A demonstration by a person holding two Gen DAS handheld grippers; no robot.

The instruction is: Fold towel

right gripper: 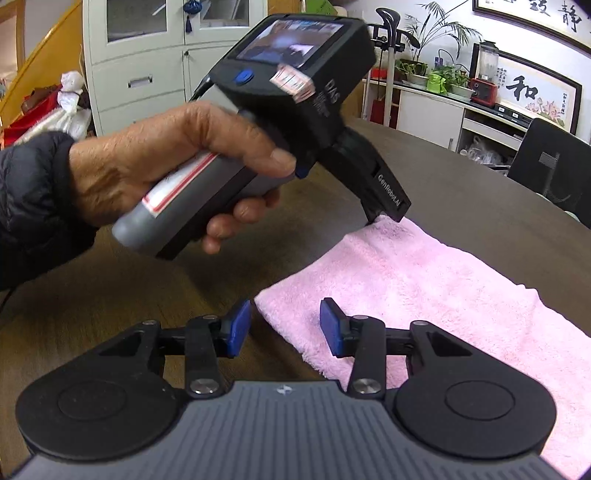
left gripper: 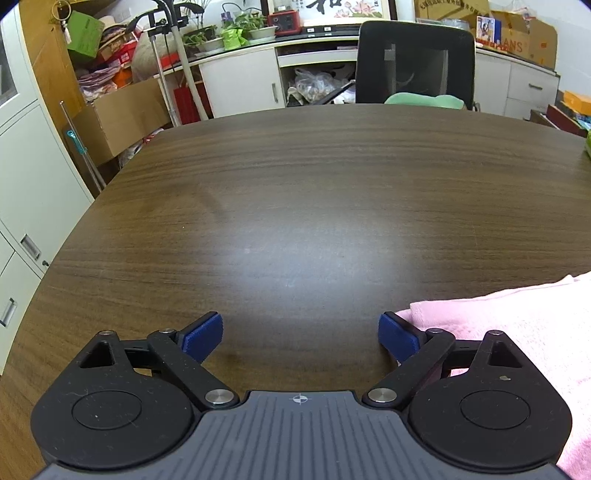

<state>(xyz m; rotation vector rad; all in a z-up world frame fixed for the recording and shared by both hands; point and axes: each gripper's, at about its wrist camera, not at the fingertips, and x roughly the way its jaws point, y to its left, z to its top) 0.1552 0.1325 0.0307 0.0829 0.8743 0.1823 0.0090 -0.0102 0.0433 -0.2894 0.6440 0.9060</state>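
A pink towel (right gripper: 424, 288) lies flat on the dark wooden table (right gripper: 461, 192). In the right wrist view my right gripper (right gripper: 284, 328) is open, its blue pads (right gripper: 238, 328) straddling the towel's near left corner. A hand (right gripper: 155, 162) holds my left gripper (right gripper: 384, 216) with its tips down at the towel's far left corner. From the left wrist view, the left gripper (left gripper: 301, 338) is open over bare table, and the towel (left gripper: 517, 325) sits just right of its right finger. Nothing is gripped.
A black office chair (left gripper: 413, 62) stands behind the table's far edge with a green cushion (left gripper: 424, 99) on it. White cabinets (left gripper: 33, 192), cardboard boxes (left gripper: 122, 114) and potted plants (left gripper: 236, 29) line the room. The table edge curves away at the left.
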